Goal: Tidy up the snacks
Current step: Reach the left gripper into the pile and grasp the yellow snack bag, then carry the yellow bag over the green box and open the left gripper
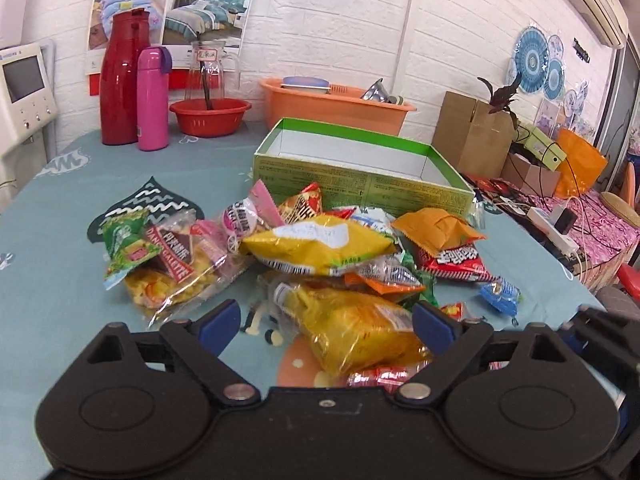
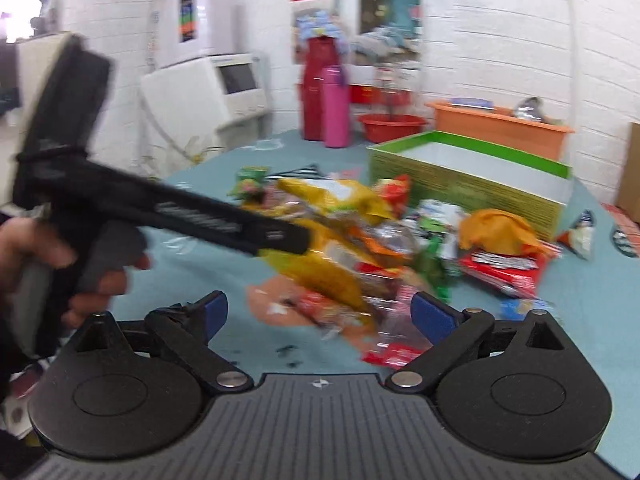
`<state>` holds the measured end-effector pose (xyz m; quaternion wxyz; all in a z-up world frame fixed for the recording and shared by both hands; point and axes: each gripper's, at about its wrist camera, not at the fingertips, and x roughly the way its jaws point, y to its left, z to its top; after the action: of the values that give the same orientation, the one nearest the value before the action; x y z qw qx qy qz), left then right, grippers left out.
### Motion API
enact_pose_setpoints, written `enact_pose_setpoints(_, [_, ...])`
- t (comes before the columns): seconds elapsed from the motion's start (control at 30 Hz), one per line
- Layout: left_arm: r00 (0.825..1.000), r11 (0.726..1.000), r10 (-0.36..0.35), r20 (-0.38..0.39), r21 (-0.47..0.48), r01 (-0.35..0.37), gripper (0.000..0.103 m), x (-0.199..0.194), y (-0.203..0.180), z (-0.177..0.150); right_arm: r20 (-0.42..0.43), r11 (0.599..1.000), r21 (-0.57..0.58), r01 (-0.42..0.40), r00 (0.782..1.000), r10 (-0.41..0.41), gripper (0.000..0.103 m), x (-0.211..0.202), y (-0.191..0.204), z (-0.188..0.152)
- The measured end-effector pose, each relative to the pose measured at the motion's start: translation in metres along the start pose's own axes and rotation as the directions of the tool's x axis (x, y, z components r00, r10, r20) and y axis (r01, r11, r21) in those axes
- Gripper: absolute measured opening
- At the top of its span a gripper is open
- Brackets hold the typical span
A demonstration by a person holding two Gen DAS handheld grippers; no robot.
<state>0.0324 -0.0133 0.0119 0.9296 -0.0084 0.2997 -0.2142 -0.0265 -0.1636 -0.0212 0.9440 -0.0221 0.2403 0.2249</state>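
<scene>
Both tongs, left tongs [image 1: 326, 322] and right tongs [image 2: 320, 314], are hanging spread and empty over the snack pile [image 1: 320, 252] mid-frame on the counter [image 1: 60, 280]; the green box [image 1: 360, 168] behind is waiting, so pinching one packet comes next.

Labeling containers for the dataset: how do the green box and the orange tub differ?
The green box is cardboard, straight-walled and sharp-cornered, its visible inside bare; the orange tub is plastic with rounded corners and holds dishes. The green box sits right behind the snack pile; the orange tub stands farther back by the wall. Both are open-topped and upright.
</scene>
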Motion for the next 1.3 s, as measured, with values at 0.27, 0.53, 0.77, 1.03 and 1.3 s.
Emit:
enact_pose_setpoints(0.27, [0.996,0.998,-0.052,-0.075,-0.027,0.051,0.1,0.017,0.009,-0.006,-0.048,0.999,-0.016,0.03,0.998,-0.031,0.103,0.051,-0.012,0.005])
enact_pose_setpoints(0.53, [0.993,0.997,-0.073,-0.09,-0.047,0.069,0.089,0.029,0.009,-0.001,-0.09,0.999,0.018,0.036,0.995,-0.034,0.103,0.069,-0.028,0.01])
enact_pose_setpoints(0.77, [0.993,0.994,-0.089,-0.072,-0.069,0.084,0.075,0.022,0.01,-0.004,-0.083,0.996,0.089,0.0,0.996,0.008,0.103,0.079,-0.034,0.01])
enact_pose_setpoints(1.03, [0.99,0.99,-0.139,0.032,0.018,0.138,0.069,-0.012,-0.012,0.016,-0.025,0.994,0.103,0.026,0.999,-0.023,0.083,0.044,-0.028,0.019])
enact_pose_setpoints(1.3, [0.97,0.979,-0.178,0.167,0.13,0.157,0.072,0.017,-0.03,0.09,0.149,0.995,0.053,0.085,0.985,-0.092,0.083,0.027,-0.058,0.072])
